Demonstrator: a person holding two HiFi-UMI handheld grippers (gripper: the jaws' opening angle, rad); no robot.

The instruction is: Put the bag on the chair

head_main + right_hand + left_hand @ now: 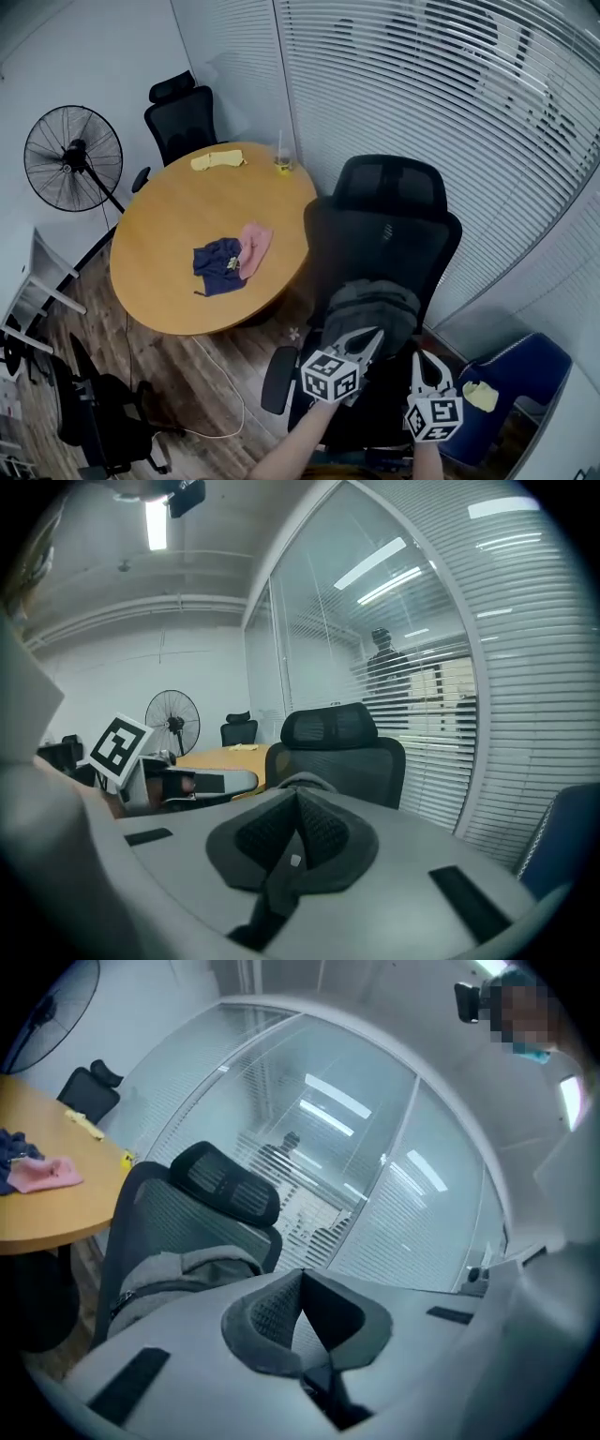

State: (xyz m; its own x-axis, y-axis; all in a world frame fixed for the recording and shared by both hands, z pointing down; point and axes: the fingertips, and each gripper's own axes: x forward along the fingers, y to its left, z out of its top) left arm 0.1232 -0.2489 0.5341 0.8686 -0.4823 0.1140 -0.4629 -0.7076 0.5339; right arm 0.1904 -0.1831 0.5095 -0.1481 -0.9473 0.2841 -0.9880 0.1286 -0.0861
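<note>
A grey bag (371,307) lies on the seat of the black mesh office chair (389,225) by the blinds. My left gripper (375,334) hovers just in front of the bag with its jaws shut and nothing between them. Just to its right, a little nearer to me, my right gripper (419,357) is also shut and holds nothing. In the left gripper view the bag (178,1274) rests against the chair back (192,1218) beyond the closed tips (302,1276). The right gripper view shows the chair (339,747) behind its closed tips (298,796), with the left gripper (192,782) at the left.
A round wooden table (173,286) left of the chair carries a blue cloth (218,264), a pink cloth (255,246), a yellow cloth (217,160) and a cup (282,161). A second black chair (180,117) and a fan (73,157) stand beyond. A blue chair (525,375) is at right.
</note>
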